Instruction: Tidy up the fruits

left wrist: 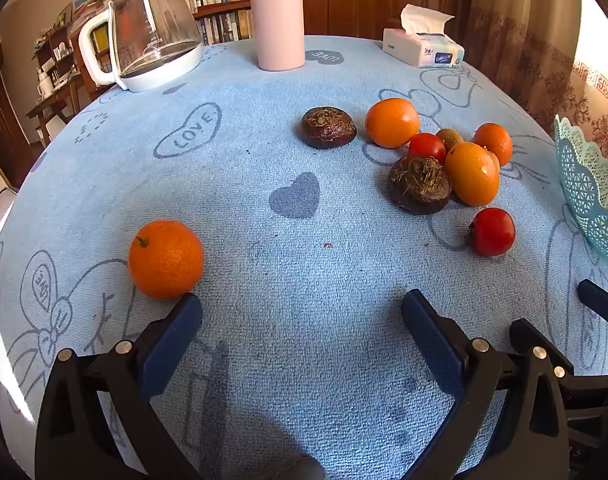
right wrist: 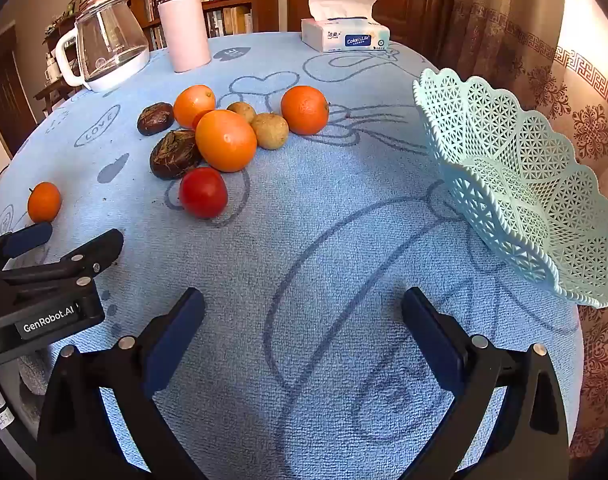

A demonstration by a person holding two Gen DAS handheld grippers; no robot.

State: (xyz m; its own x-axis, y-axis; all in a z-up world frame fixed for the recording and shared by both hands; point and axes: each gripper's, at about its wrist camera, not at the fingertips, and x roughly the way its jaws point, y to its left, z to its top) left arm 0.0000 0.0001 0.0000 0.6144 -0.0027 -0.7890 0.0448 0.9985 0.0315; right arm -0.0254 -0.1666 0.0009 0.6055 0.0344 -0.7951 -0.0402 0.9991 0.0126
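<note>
A pile of fruit lies on the blue cloth: oranges [right wrist: 225,140], red tomatoes [right wrist: 203,192], dark brown fruits [right wrist: 175,154] and small tan fruits [right wrist: 269,131]. The pile also shows in the left wrist view, with an orange [left wrist: 472,174] and a tomato [left wrist: 492,231]. A lone orange [left wrist: 165,259] sits just beyond my left gripper's left finger. My left gripper [left wrist: 301,308] is open and empty. My right gripper [right wrist: 303,304] is open and empty over bare cloth. A pale blue lattice basket [right wrist: 516,184] stands to its right, empty.
A glass kettle [left wrist: 151,36], a pink flask [left wrist: 277,16] and a tissue box [left wrist: 424,48] stand at the far edge of the table. The left gripper's body [right wrist: 43,280] shows at the left of the right wrist view. A curtain hangs at the right.
</note>
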